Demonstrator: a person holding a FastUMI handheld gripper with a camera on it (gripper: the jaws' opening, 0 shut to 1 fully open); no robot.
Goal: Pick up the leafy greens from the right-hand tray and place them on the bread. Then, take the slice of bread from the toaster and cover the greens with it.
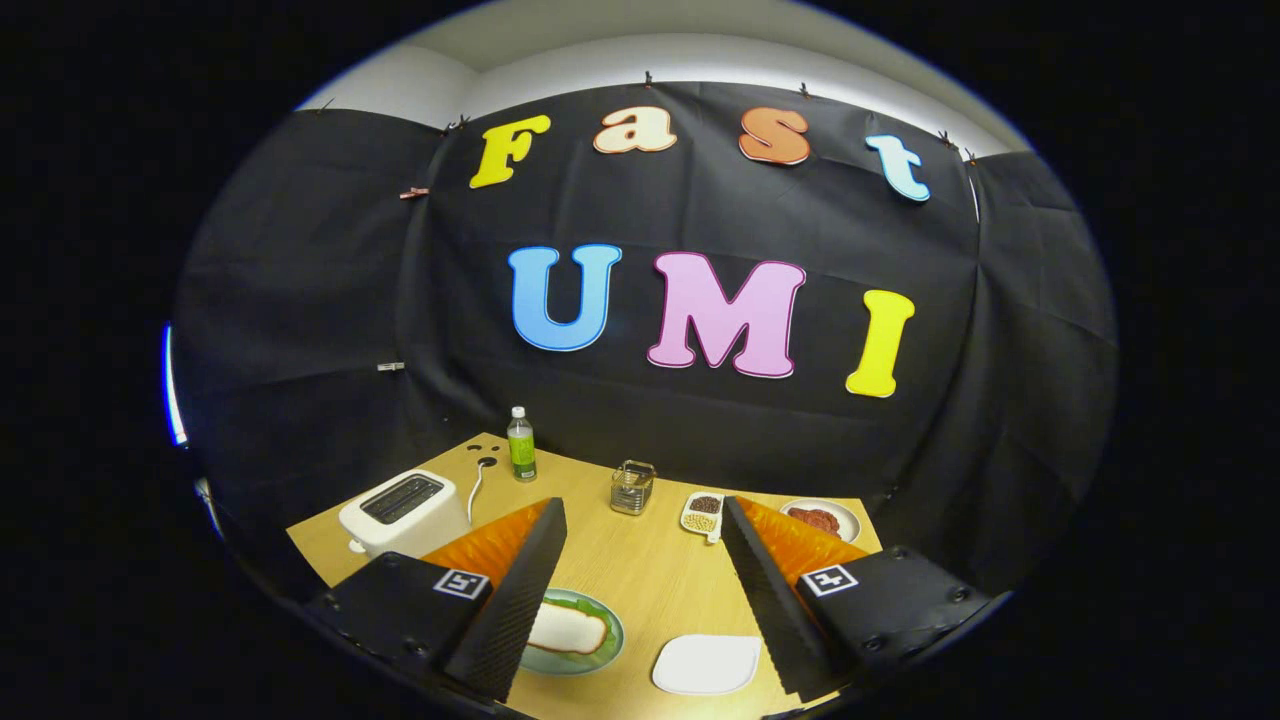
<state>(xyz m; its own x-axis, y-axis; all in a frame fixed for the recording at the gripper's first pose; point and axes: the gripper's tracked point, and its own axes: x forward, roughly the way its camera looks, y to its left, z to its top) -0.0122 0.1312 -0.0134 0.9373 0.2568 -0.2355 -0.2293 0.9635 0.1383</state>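
Gripper view: gripper [640, 520] fingers spread wide, empty, bread [568, 630] on plate [600, 655] between them.

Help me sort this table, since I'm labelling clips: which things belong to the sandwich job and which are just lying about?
Belongs to the job:
- toaster
- bread on the green plate
- white tray, no greens seen on it
- gripper, fingers open, holding nothing

Just lying about:
- green bottle
- small wire basket
- divided dish
- round plate of red food
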